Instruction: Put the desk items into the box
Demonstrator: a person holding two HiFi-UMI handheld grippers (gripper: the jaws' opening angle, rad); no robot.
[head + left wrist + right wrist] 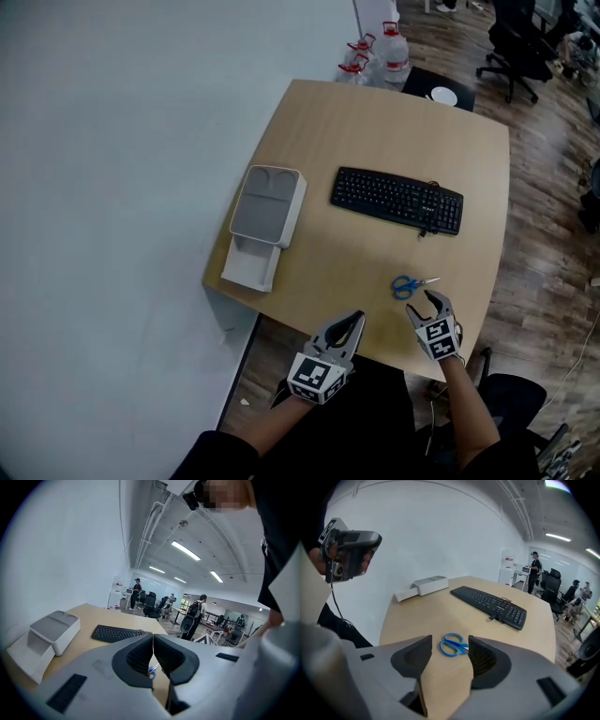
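Right gripper (424, 302) sat just behind the blue scissors (409, 286) near the desk's (375, 122) front edge, fingers apart and empty. Left gripper (357, 320) fingers were pressed together, holding nothing. Black keyboard (397, 200) lay mid-desk. Grey box (265, 211) sat at the left edge, well apart from the scissors.

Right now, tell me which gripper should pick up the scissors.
Right. The right gripper sits just short of the scissors, with its jaws open and lined up on the handles. The left gripper is shut and farther off to the side.
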